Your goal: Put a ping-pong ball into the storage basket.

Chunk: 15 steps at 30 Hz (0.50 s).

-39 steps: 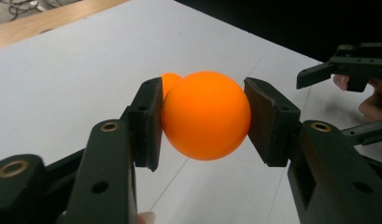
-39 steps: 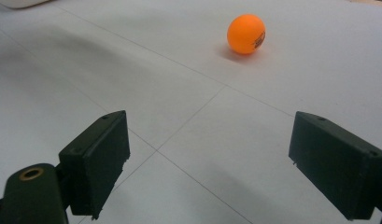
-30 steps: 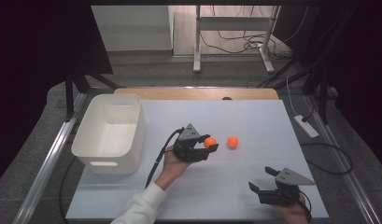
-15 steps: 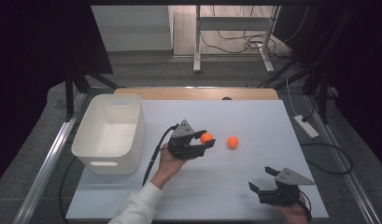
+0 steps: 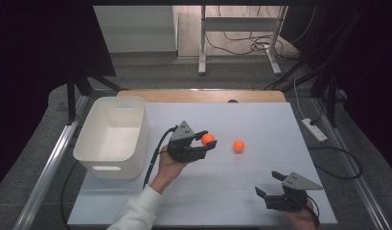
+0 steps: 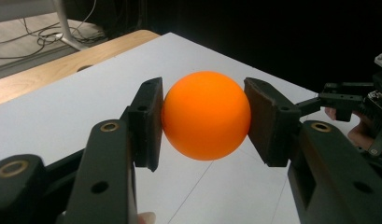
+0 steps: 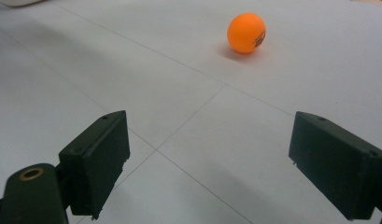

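So the left tongs [image 5: 206, 143] are clamped on an orange ball [image 5: 208, 139], one pad pressed on each side, and it's held up off the white worktop [image 5: 241, 191], roughly mid-worktop. In the left gripper view the ball [image 6: 206, 115] sits square between the pads with open white surface under and beyond it. The second orange ball [image 5: 238, 145] sits loose on the worktop just to the right of the held one, not touching anything.

The right tongs [image 5: 271, 184] are spread wide apart with nothing in them, parked low near the front right edge. From the right gripper view that loose ball [image 7: 246, 32] is well ahead, bare surface all around.

The white bin [image 5: 112, 139] sits by the left edge, near the left hand [image 5: 170, 165], with a clear strip of worktop between.
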{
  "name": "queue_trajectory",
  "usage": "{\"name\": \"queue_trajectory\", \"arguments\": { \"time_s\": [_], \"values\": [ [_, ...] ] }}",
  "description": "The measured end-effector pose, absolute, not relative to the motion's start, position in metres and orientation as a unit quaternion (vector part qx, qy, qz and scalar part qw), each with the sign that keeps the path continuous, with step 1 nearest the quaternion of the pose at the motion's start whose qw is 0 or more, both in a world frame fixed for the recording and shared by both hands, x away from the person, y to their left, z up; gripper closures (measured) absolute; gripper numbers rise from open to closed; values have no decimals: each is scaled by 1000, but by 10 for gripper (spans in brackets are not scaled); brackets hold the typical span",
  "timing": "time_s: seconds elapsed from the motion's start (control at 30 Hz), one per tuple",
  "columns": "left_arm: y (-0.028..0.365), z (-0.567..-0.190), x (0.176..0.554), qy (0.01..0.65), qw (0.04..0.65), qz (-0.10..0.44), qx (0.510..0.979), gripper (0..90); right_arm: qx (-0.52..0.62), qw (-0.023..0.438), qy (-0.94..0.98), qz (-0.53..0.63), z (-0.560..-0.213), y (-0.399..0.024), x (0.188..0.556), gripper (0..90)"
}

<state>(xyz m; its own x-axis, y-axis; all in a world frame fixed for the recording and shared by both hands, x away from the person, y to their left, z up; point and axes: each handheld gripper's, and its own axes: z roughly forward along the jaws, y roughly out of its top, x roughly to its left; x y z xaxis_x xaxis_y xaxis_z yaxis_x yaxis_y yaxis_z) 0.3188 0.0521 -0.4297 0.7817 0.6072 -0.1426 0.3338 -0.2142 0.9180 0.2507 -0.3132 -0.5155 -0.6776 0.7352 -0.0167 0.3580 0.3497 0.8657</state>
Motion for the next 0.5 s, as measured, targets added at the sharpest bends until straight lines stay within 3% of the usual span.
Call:
{"name": "queue_trajectory", "arguments": {
  "time_s": [0.5],
  "values": [
    [68, -421, 318, 316, 552, 143, 758, 500, 343, 208, 795, 455, -515, -313, 251, 124]
  ]
}}
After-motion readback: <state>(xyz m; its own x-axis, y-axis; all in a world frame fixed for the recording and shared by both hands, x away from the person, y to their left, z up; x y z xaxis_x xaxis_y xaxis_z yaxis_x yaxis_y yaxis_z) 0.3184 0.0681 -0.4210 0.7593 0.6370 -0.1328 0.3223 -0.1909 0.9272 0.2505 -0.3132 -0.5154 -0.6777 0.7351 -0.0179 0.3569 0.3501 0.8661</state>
